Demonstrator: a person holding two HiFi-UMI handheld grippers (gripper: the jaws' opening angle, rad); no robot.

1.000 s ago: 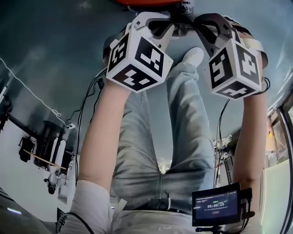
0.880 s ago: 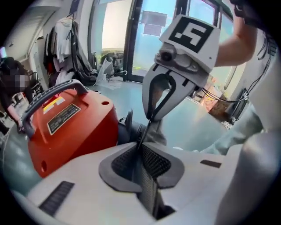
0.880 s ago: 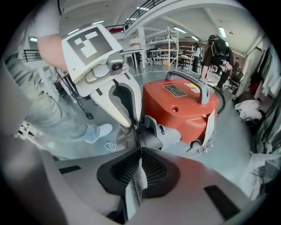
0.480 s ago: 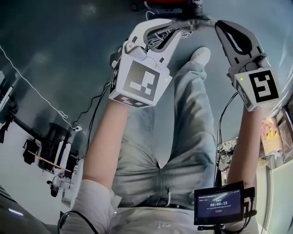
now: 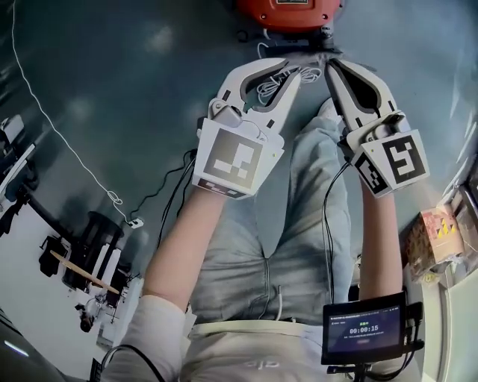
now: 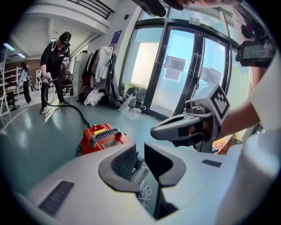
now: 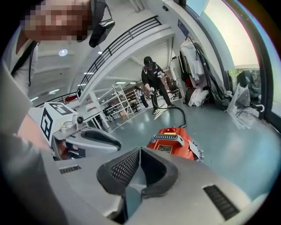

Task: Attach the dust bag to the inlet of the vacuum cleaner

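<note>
The red vacuum cleaner (image 5: 287,9) stands on the grey floor ahead of the person's feet, handle and vent on top (image 6: 102,138) (image 7: 173,143). A black hose runs from it toward the back of the room. No dust bag shows in any view. Both grippers hang side by side in the air above the person's legs, pointing at the vacuum cleaner. My left gripper (image 5: 297,69) (image 6: 139,156) has a narrow gap between its pads, with nothing gripped. My right gripper (image 5: 331,66) (image 7: 139,154) has its pads together and holds nothing.
A person in black (image 6: 55,66) stands far behind the vacuum cleaner at the hose's end. Glass doors (image 6: 175,74) and hanging clothes (image 6: 103,70) line the wall. A tripod (image 5: 82,246) and cables lie at the left, a small screen (image 5: 366,332) at the waist.
Both grippers have swung from close under the camera out toward the vacuum cleaner and rolled, their marker cubes turning. The vacuum cleaner has come further into view at the top.
</note>
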